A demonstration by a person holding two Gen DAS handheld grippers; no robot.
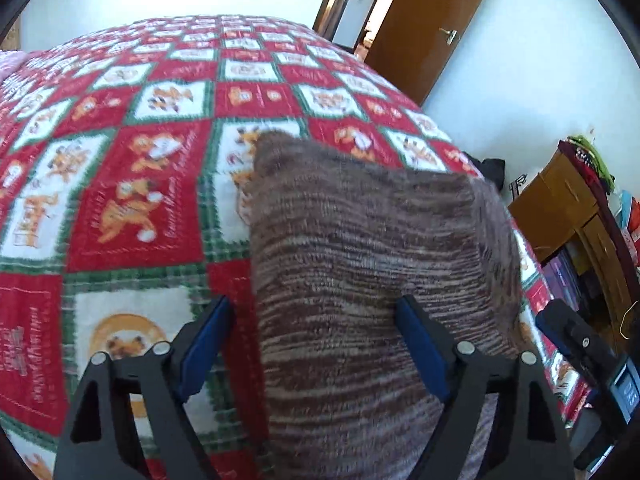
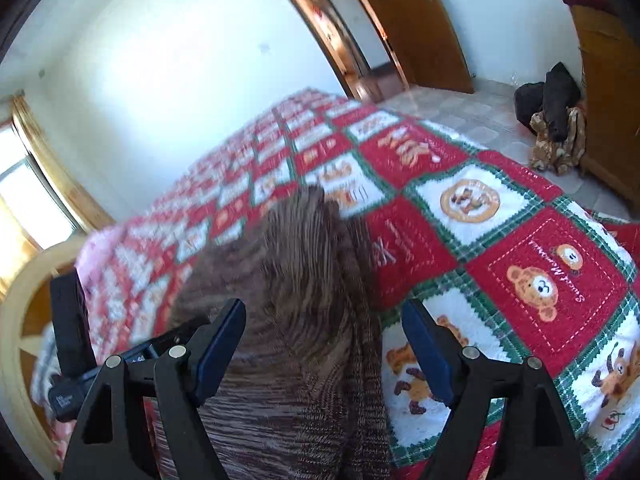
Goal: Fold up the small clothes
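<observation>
A brown and pink striped knit garment (image 1: 360, 248) lies on a red, white and green bear-patterned blanket (image 1: 132, 184). In the left wrist view my left gripper (image 1: 316, 340) is open, its blue pads (image 1: 204, 352) straddling the garment's near part. In the right wrist view the same garment (image 2: 296, 288) lies bunched between my right gripper's (image 2: 324, 344) open fingers, on the blanket (image 2: 552, 280). The right gripper (image 1: 580, 344) also shows at the right edge of the left wrist view. The left gripper (image 2: 72, 332) shows at the left edge of the right wrist view.
The blanket covers a bed. A brown wooden door (image 1: 432, 24) stands open beyond the bed. A wooden cabinet (image 1: 568, 216) with clutter stands to the right. Dark bags and clothes (image 2: 552, 120) lie on the tiled floor. A window (image 2: 24, 208) is at left.
</observation>
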